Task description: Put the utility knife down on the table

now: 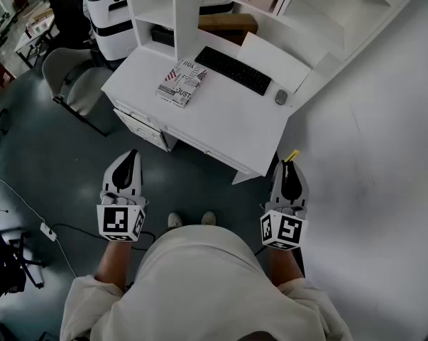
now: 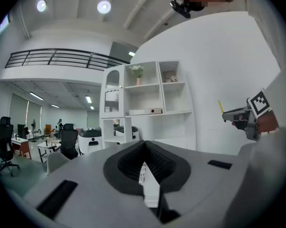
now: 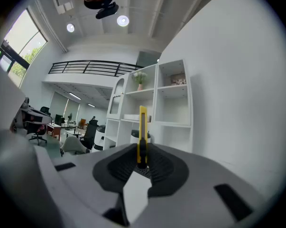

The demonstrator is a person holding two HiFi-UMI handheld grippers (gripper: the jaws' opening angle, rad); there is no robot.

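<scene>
White desk (image 1: 221, 123), one utility knife (image 3: 142, 129)

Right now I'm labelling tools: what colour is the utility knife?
Yellow utility knife, best seen in the right gripper view.

Of the utility knife (image 1: 292, 155), centre right, only a yellow tip shows; the rest is hidden inside the right gripper (image 1: 288, 165), between its jaws.
</scene>
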